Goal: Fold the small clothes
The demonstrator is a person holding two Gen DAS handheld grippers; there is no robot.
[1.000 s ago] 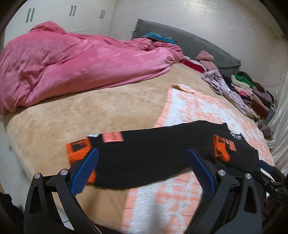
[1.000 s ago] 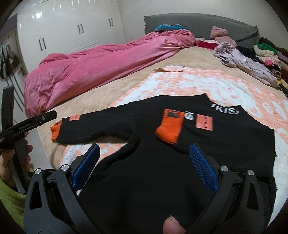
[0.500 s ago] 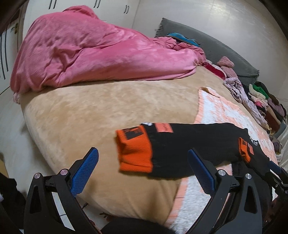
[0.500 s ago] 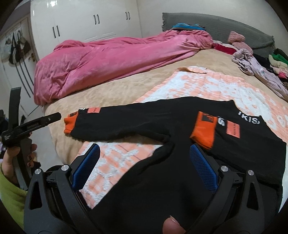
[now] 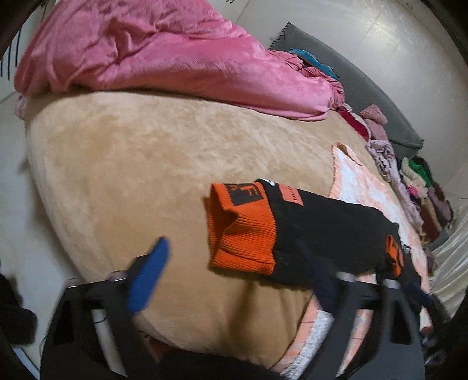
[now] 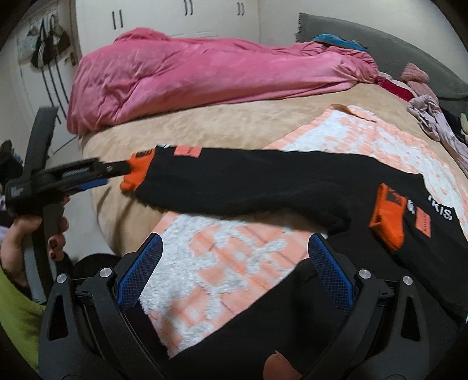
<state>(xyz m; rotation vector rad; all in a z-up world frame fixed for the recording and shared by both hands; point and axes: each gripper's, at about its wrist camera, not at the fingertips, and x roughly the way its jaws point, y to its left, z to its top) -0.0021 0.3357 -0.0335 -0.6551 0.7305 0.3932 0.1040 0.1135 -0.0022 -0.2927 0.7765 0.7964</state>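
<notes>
A black sweater point(image 6: 292, 187) with orange cuffs lies on an orange-and-white blanket point(image 6: 234, 263) on the bed. Its left sleeve stretches out over the tan bedspread point(image 5: 131, 163). The sleeve's orange cuff point(image 5: 242, 231) lies between the open fingers of my left gripper point(image 5: 234, 280); in the right wrist view the left gripper point(image 6: 117, 172) reaches the cuff point(image 6: 136, 172) from the left. The other sleeve is folded over the chest, its cuff point(image 6: 389, 216) up. My right gripper point(image 6: 234, 271) is open and empty over the sweater's lower hem.
A pink duvet point(image 6: 204, 73) is bunched along the far left of the bed. A grey headboard cushion point(image 6: 380, 38) stands at the back. Several loose and stacked clothes point(image 5: 415, 187) line the bed's right side. White wardrobes point(image 6: 175, 17) stand behind.
My left gripper has moved left along the outstretched sleeve to its orange cuff, which now sits between its fingers. The right gripper's view has swung left; the sweater has not shifted much.
</notes>
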